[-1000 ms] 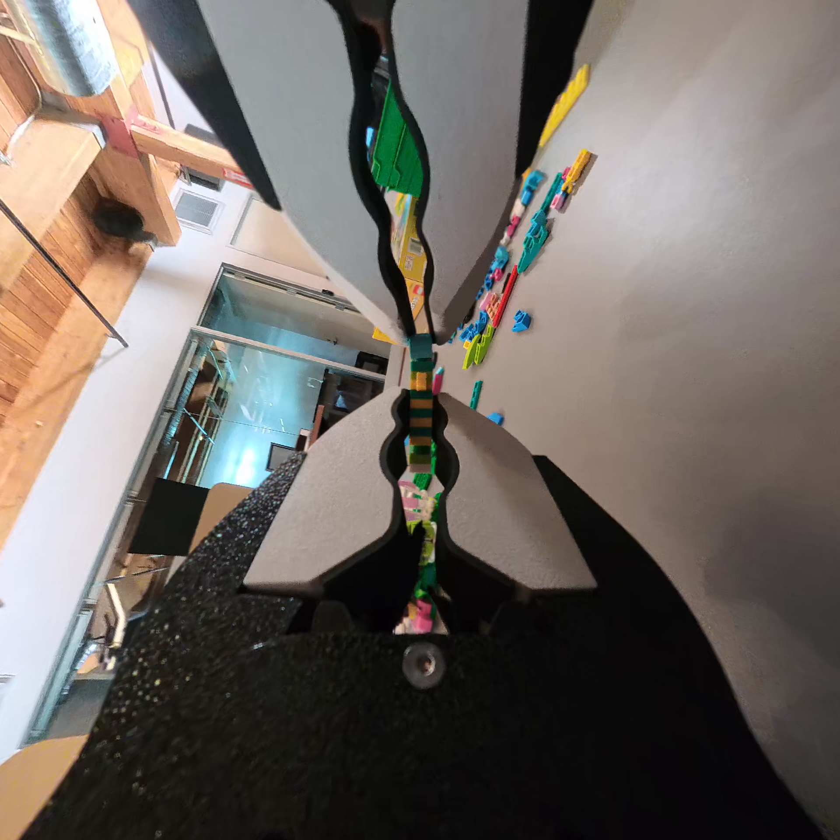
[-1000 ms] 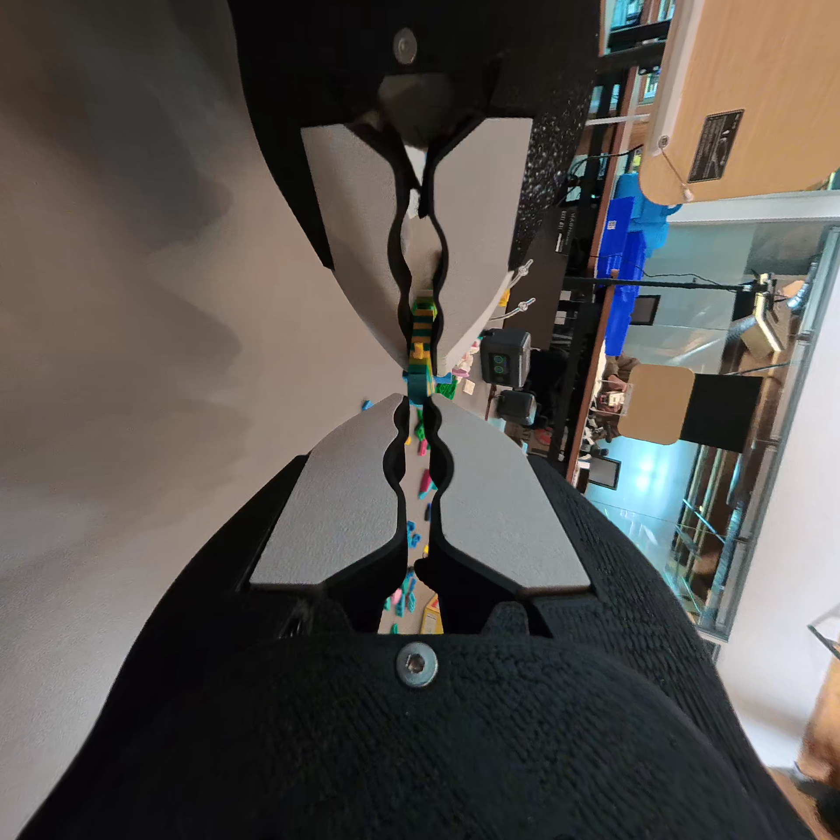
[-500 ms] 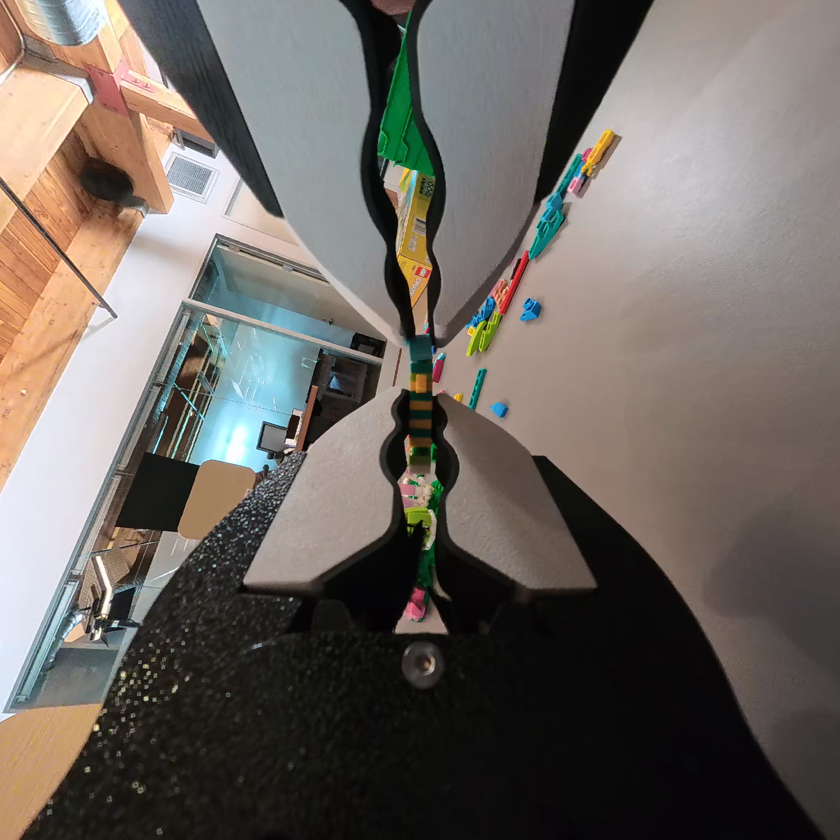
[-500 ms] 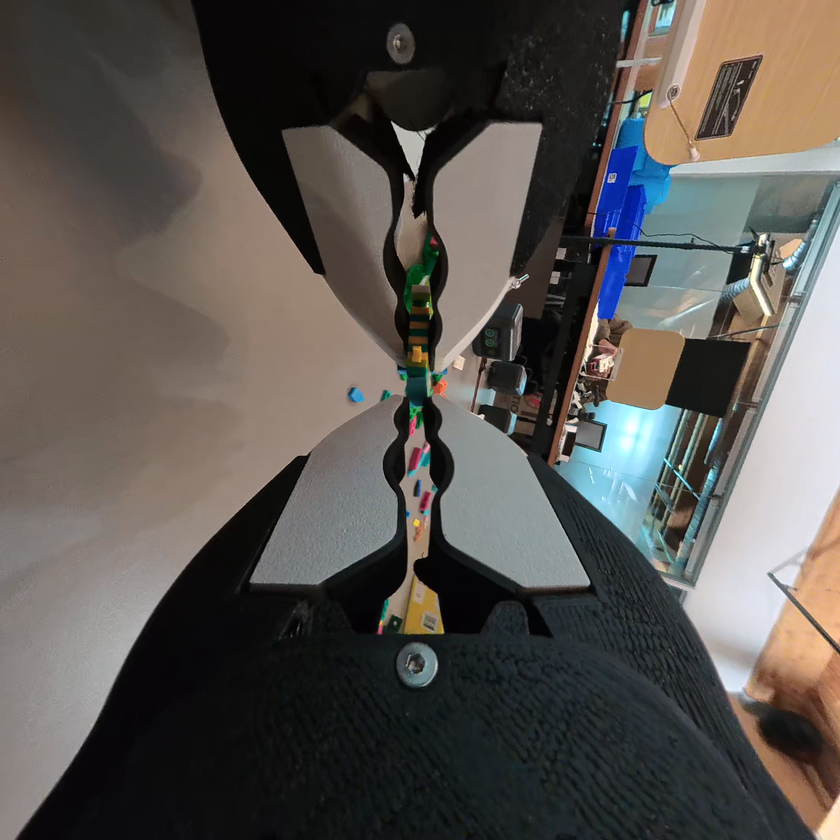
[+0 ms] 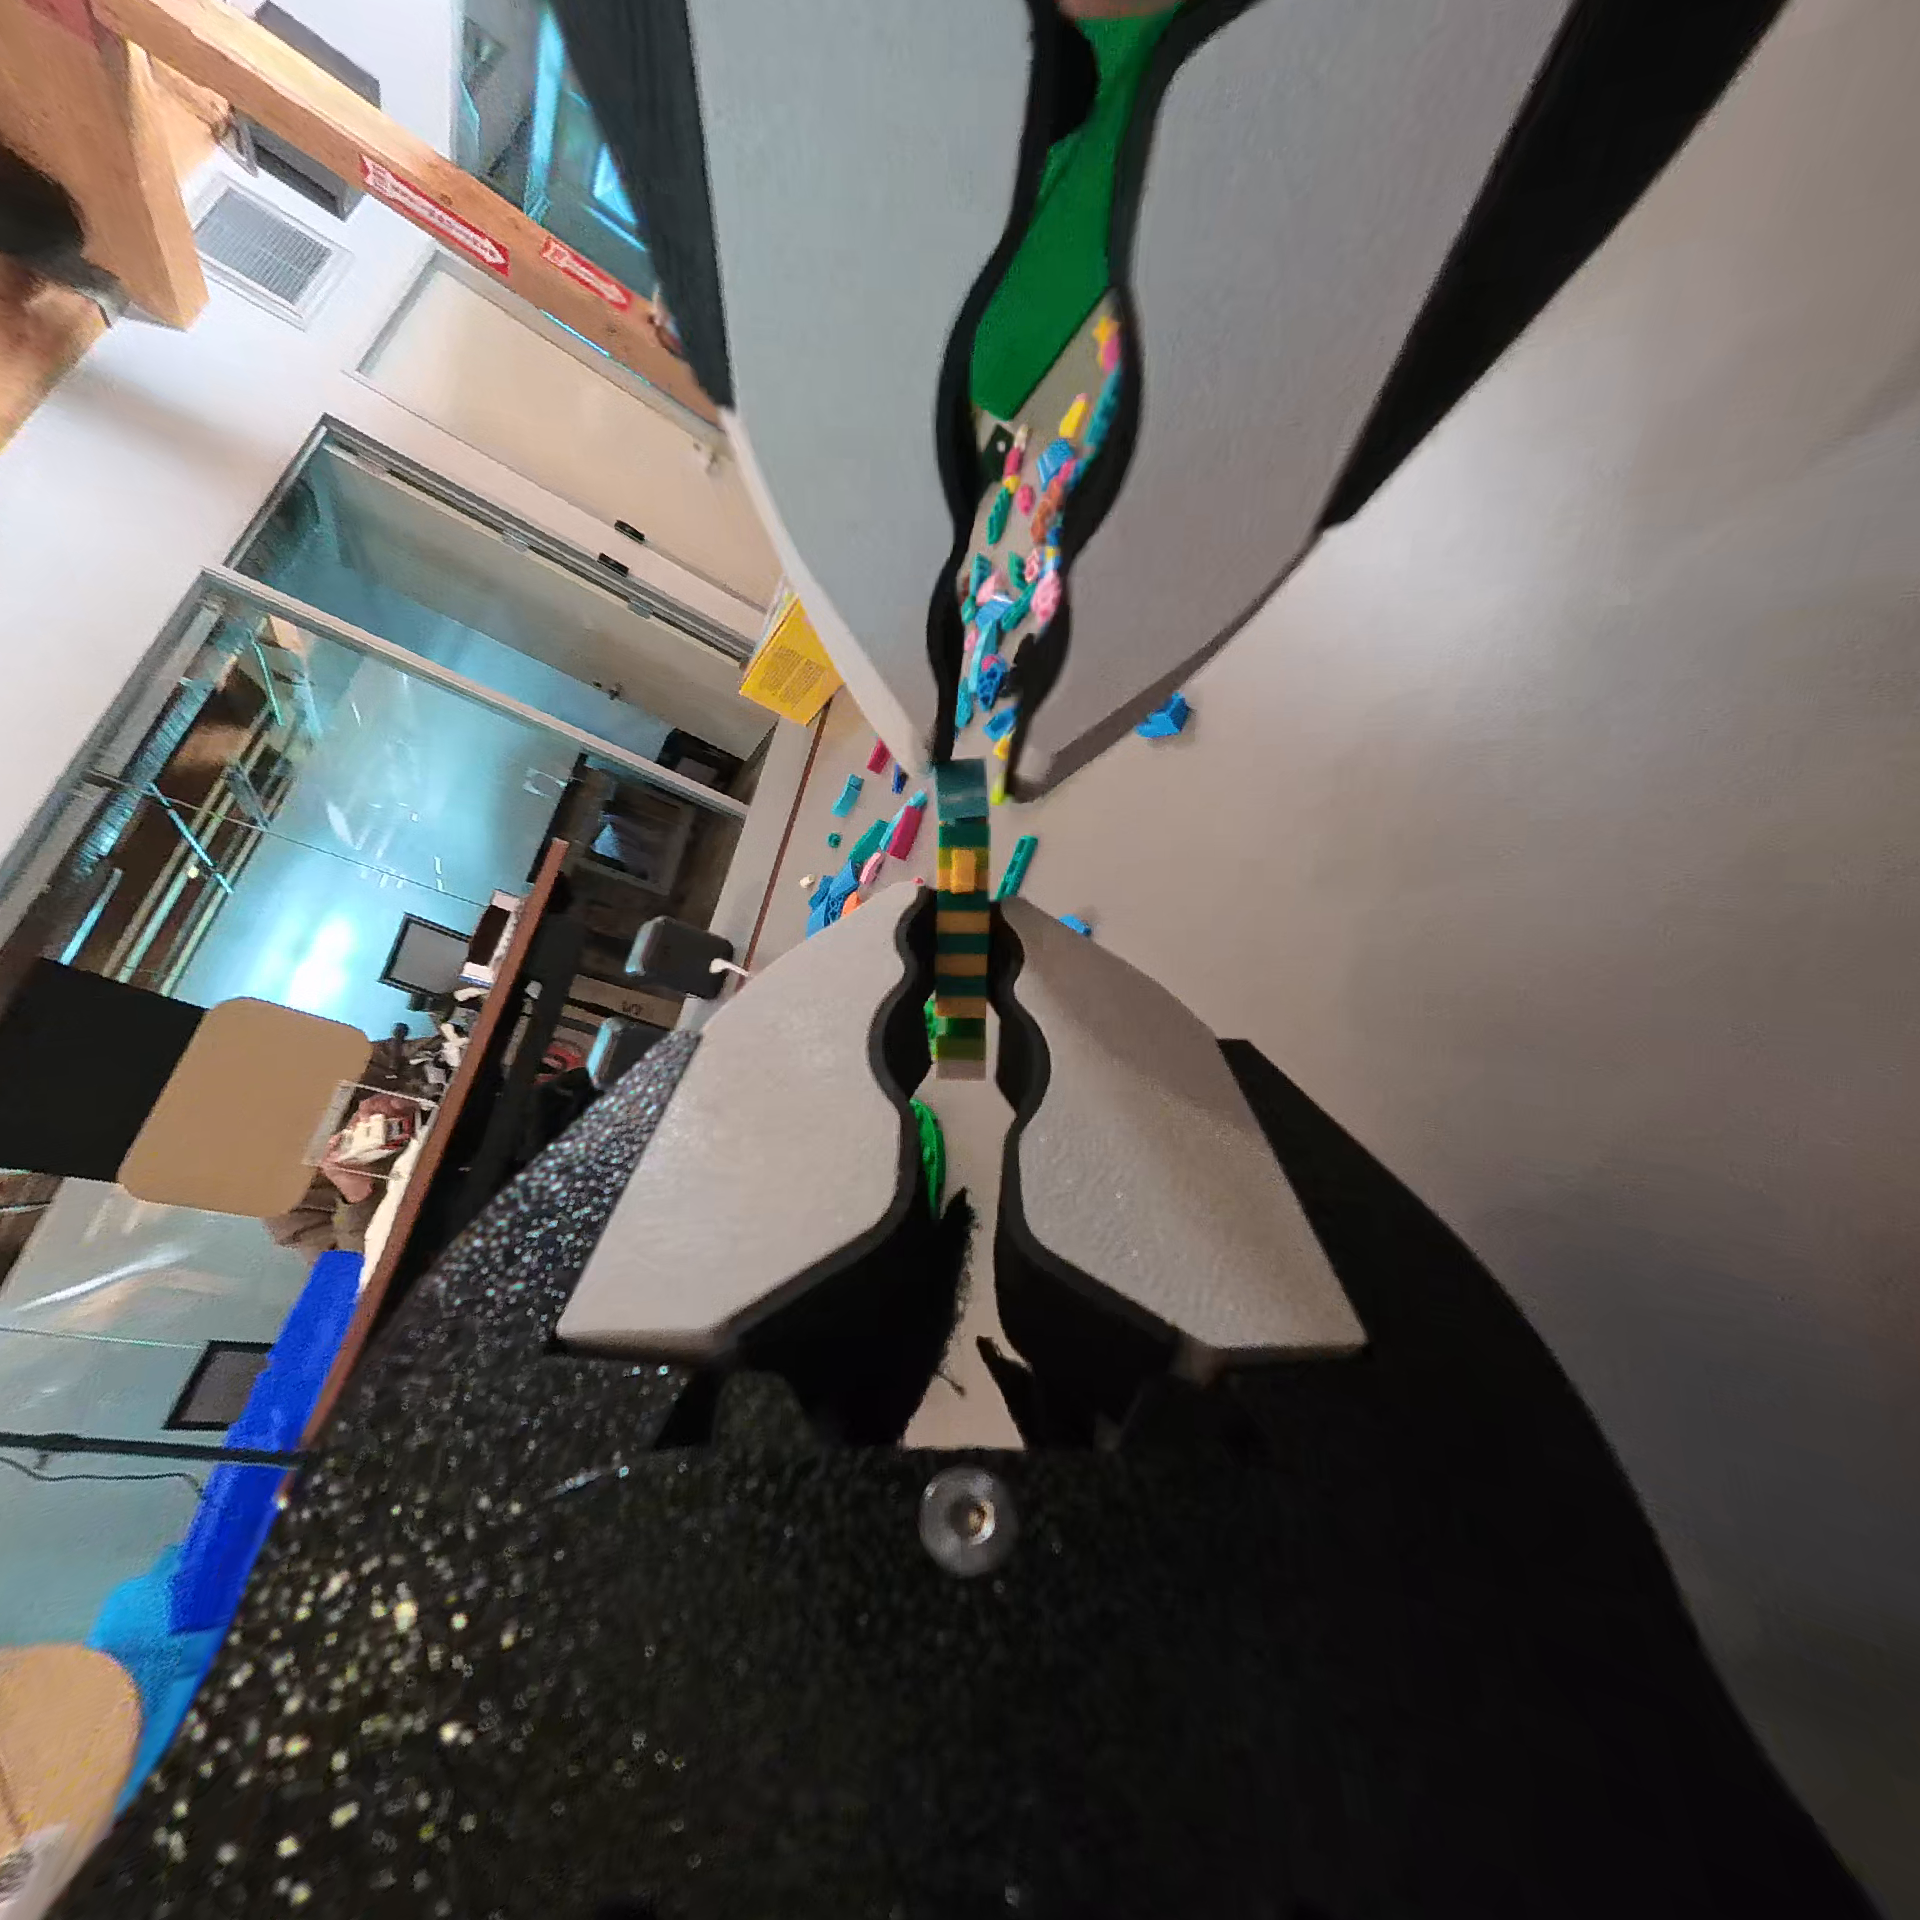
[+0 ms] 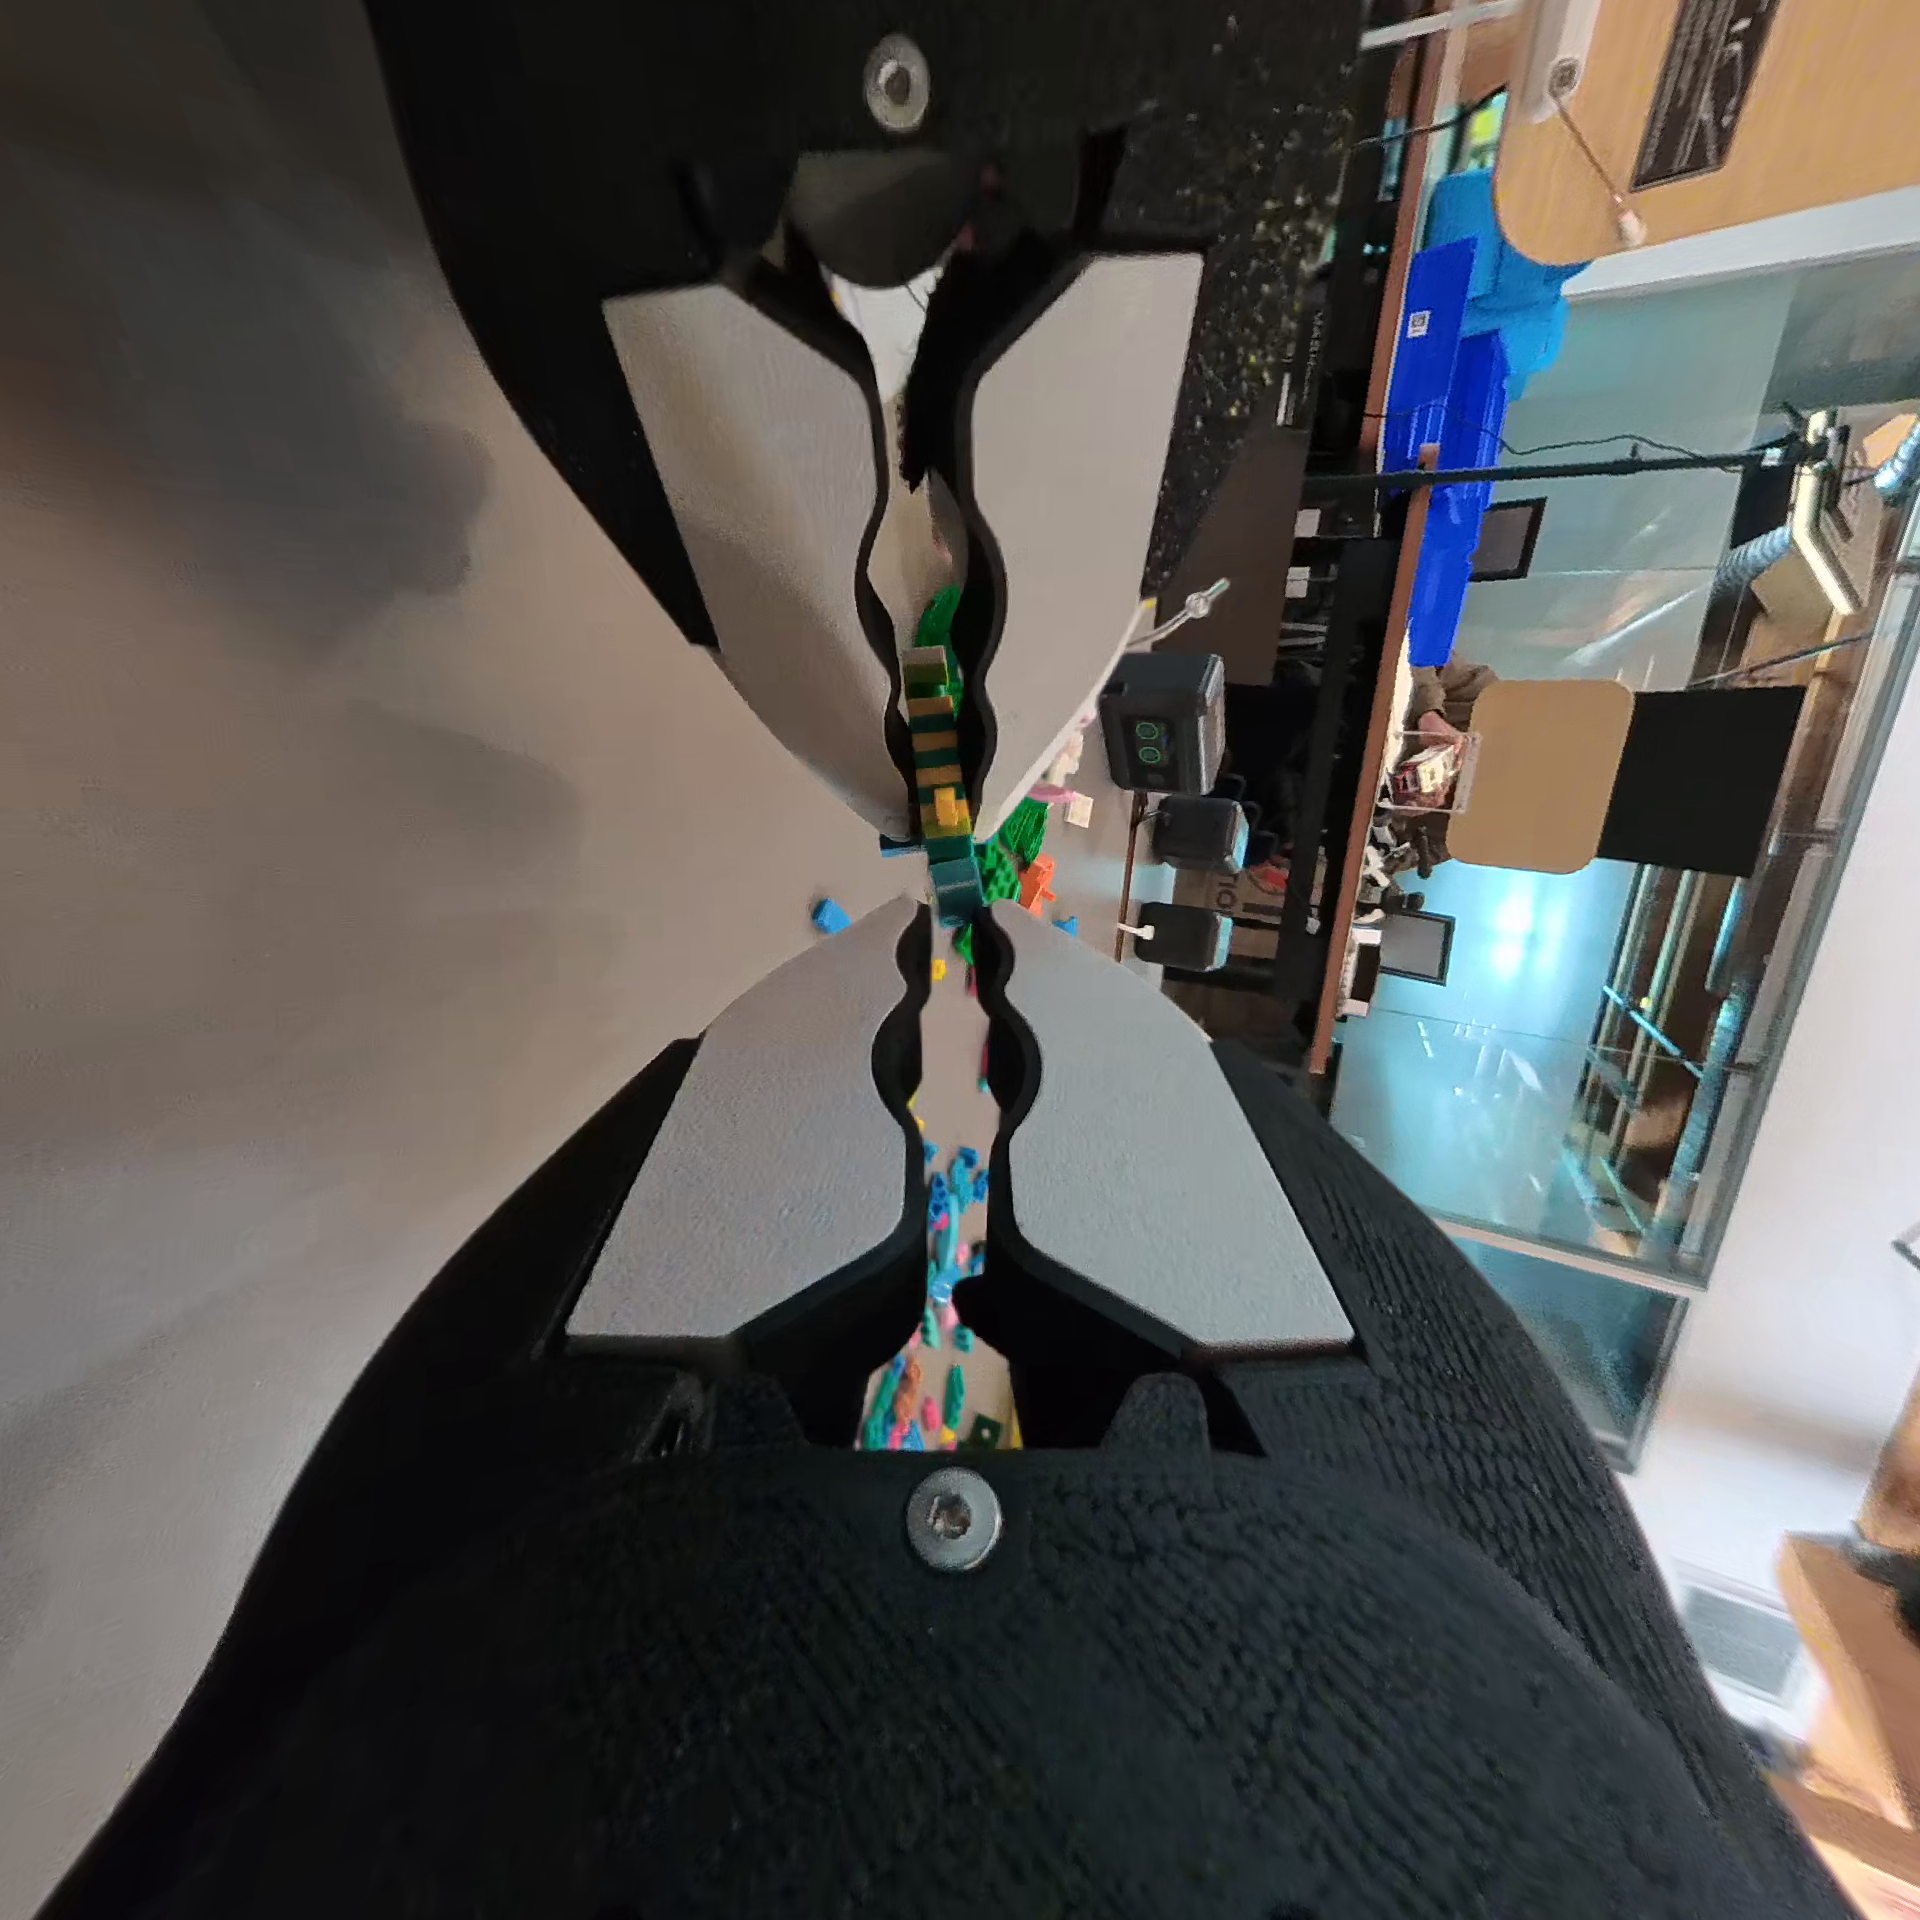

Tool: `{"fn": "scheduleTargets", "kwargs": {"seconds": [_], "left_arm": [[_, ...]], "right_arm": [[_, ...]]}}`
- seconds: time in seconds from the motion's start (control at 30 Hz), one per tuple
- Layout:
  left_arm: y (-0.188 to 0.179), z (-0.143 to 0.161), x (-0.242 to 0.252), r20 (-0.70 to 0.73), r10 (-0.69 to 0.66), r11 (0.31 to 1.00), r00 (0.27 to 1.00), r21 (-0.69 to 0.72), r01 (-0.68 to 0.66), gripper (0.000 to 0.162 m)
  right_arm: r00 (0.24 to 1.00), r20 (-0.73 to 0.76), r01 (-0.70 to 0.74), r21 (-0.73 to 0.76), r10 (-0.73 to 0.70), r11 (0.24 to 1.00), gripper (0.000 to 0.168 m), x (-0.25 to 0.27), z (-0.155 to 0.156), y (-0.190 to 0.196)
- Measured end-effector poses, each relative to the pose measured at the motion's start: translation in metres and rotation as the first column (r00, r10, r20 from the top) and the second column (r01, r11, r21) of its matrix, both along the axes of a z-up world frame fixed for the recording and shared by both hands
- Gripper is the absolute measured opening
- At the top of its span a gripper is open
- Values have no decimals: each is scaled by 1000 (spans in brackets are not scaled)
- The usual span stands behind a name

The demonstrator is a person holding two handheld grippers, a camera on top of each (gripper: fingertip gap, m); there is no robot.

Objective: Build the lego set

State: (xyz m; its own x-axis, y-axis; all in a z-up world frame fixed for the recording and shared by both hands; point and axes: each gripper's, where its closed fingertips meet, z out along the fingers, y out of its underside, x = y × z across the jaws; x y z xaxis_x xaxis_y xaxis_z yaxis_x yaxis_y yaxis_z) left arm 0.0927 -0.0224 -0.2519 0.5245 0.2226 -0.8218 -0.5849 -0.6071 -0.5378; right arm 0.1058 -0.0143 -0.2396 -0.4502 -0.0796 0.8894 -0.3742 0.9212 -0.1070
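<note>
Brick stack (image 5: 958,940) — between both grippers' tips

Lego stack (image 5: 958,935): thin column of alternating dark-green and yellow plates, teal brick capping one end, held off the table (image 5: 1558,831). Loose bricks (image 5: 1003,634), mostly teal, blue, pink, scattered beside a green baseplate (image 5: 1049,260).
</note>
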Motion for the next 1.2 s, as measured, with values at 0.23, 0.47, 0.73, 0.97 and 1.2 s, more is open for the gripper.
{"fn": "scheduleTargets", "kwargs": {"seconds": [0.23,0.47,0.73,0.97,1.2], "left_arm": [[-1,38,15,508,-394,840,766,536,76,8],[-16,52,4,613,-763,581,207,790,-197,8],[-9,42,9,646,-743,616,175,762,-201,7],[-8,42,8,645,-746,609,165,762,-221,7],[-6,34,6,685,-702,643,193,727,-242,8]], "right_arm": [[999,-31,-43,-215,37,976,64,-5,22,-11],[993,-14,-116,-399,120,910,75,-4,50,-44],[996,48,-53,-264,68,963,71,-18,30,-46],[997,51,-45,-227,58,973,56,-19,26,-42],[997,61,-33,-181,45,983,53,-20,19,-39]]}}
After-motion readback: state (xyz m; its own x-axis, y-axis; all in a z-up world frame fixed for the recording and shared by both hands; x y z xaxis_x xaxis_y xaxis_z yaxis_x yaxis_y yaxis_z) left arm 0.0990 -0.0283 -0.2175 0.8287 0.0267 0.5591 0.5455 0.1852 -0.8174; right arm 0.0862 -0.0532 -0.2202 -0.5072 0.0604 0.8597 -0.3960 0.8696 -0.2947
